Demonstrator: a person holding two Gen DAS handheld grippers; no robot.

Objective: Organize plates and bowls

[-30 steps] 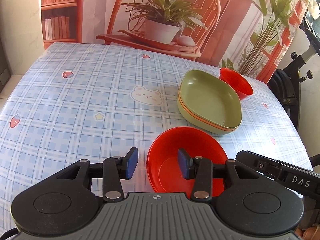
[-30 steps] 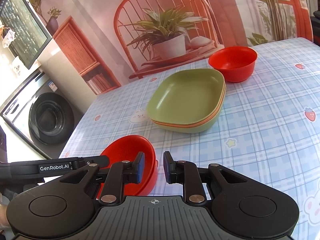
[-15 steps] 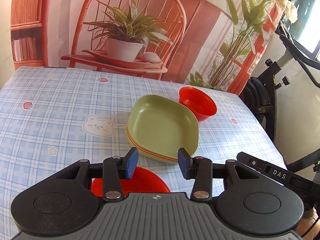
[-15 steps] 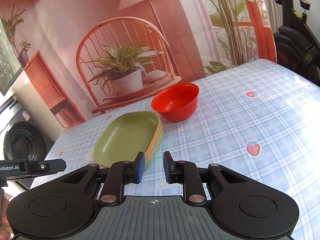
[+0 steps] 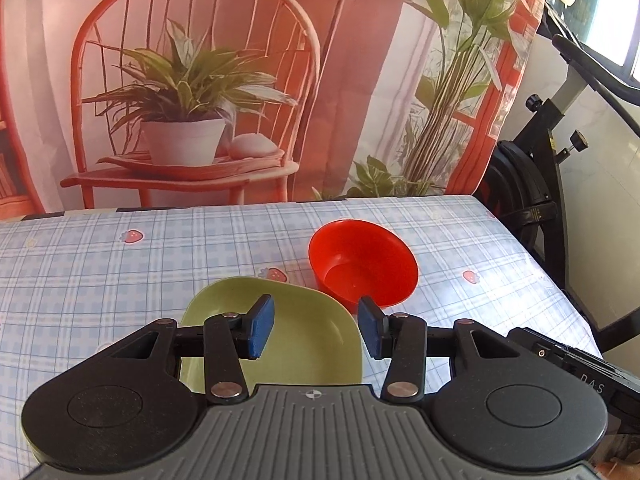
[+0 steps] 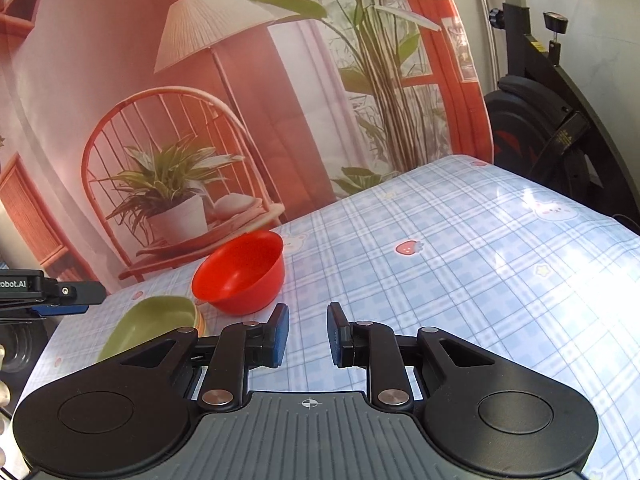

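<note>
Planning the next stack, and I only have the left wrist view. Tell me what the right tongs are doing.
Observer: The right tongs are open and empty, over bare tablecloth.
Operator: Place them against the red bowl.
Observer: In the right wrist view the red bowl sits ahead of them and to the left, untouched.
Operator: Check under the green plate.
Observer: An orange rim shows beneath the green plate, so another plate seems to lie under it.

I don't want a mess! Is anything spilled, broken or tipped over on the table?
Nothing stands out. The red bowl sits upright and empty beside the green plates, which lie neatly stacked on the checked tablecloth. No spills or cracks show.
</note>
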